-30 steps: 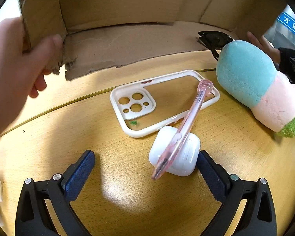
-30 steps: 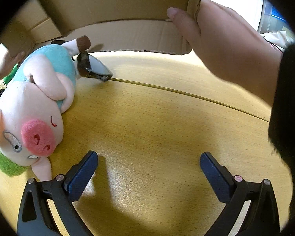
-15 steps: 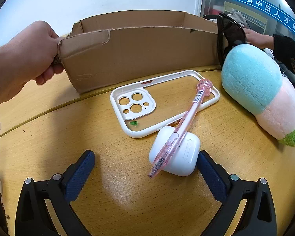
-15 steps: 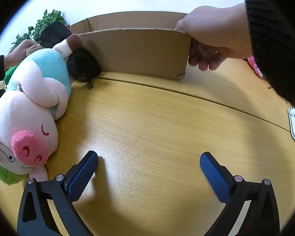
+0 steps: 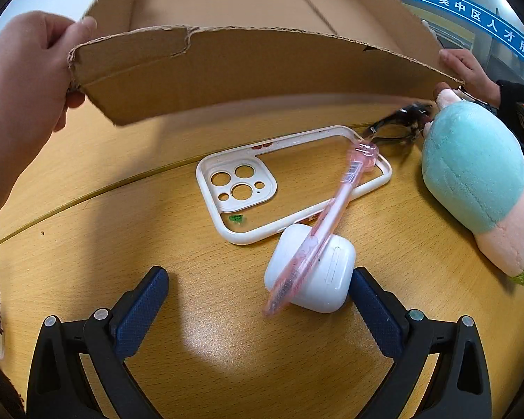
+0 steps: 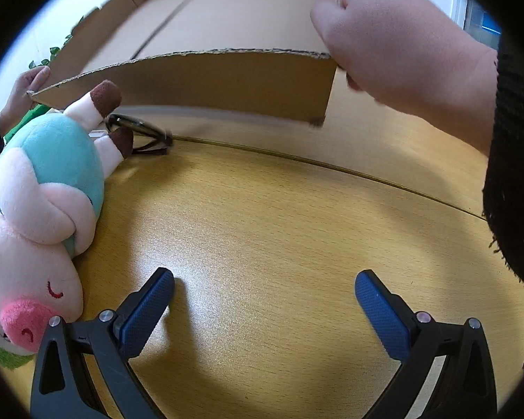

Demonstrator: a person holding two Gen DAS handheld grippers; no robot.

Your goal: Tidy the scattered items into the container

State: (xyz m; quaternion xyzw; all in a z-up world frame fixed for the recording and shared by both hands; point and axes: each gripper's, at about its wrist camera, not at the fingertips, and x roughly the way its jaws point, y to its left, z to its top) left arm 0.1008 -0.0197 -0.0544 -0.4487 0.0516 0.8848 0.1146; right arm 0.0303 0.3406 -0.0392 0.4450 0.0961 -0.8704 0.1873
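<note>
A cardboard box (image 5: 248,66) is held tilted above the far side of the wooden table by two bare hands (image 5: 21,80); it also shows in the right wrist view (image 6: 206,76). A white earbud case (image 5: 314,272) lies by my open left gripper (image 5: 258,296), with a pink pen (image 5: 328,220) resting across it and on a white phone case (image 5: 286,185). A plush pig (image 5: 478,174) lies at the right, and at the left of the right wrist view (image 6: 42,209). Black sunglasses (image 6: 139,134) lie beside its feet. My right gripper (image 6: 263,303) is open and empty over bare table.
A person's hand and dark sleeve (image 6: 436,80) fill the right of the right wrist view. A seam runs across the table (image 6: 332,167). A green plant (image 6: 56,52) stands behind the box at the far left.
The hands have lifted and tilted the cardboard box toward me, so its inside shows. The sunglasses now lie on the table by the pig's feet. Neither gripper has moved.
</note>
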